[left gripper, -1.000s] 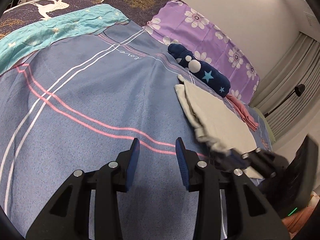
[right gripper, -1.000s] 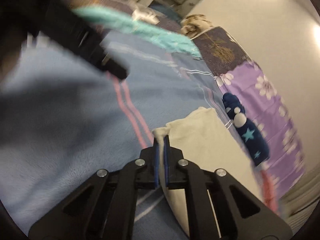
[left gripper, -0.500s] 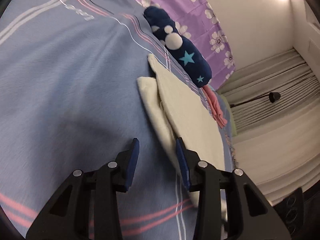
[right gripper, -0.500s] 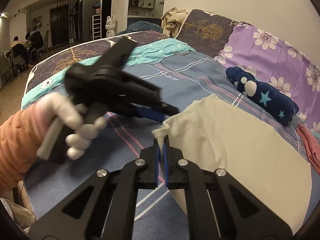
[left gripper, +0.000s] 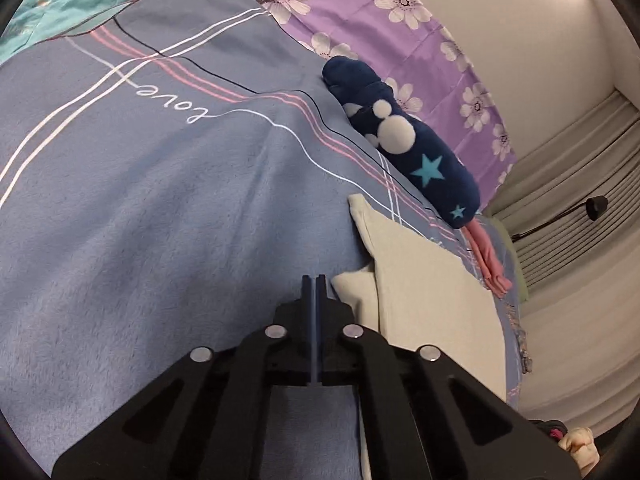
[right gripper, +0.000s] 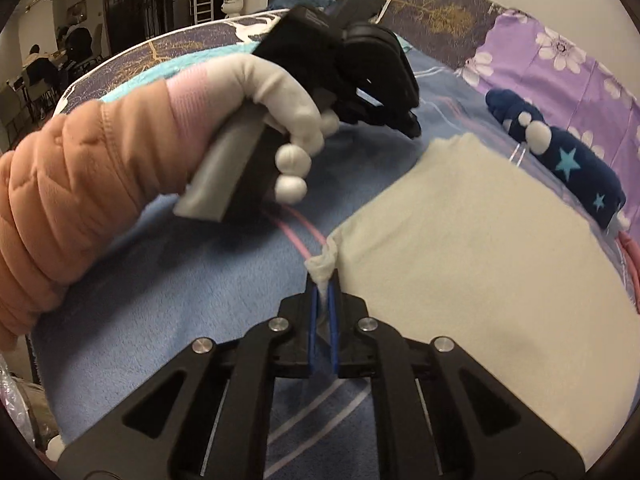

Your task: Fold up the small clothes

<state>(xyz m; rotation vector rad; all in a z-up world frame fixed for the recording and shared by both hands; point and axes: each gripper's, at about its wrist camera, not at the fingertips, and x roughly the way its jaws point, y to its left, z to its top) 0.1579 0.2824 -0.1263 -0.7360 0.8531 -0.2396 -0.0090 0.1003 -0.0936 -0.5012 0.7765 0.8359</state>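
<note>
A cream garment (right gripper: 472,256) lies flat on the blue striped bedspread (left gripper: 160,208); it also shows in the left wrist view (left gripper: 424,300). My right gripper (right gripper: 323,280) is shut on a bunched corner of the cream garment at its near left edge. My left gripper (left gripper: 315,280) is shut with nothing between its fingers, just left of the garment's far corner, low over the bedspread. In the right wrist view the left gripper (right gripper: 412,130) is held by a gloved hand above the bedspread, pointing at the garment's far corner.
A rolled navy garment with stars and white dots (left gripper: 404,140) lies beyond the cream one, with a pink garment (left gripper: 488,260) past it. A purple flowered pillow (left gripper: 400,36) lies against the wall. Curtains and a lamp stand at the right.
My left gripper has shut from open and moved up beside the cream garment's far corner. My right gripper keeps its hold on the near corner.
</note>
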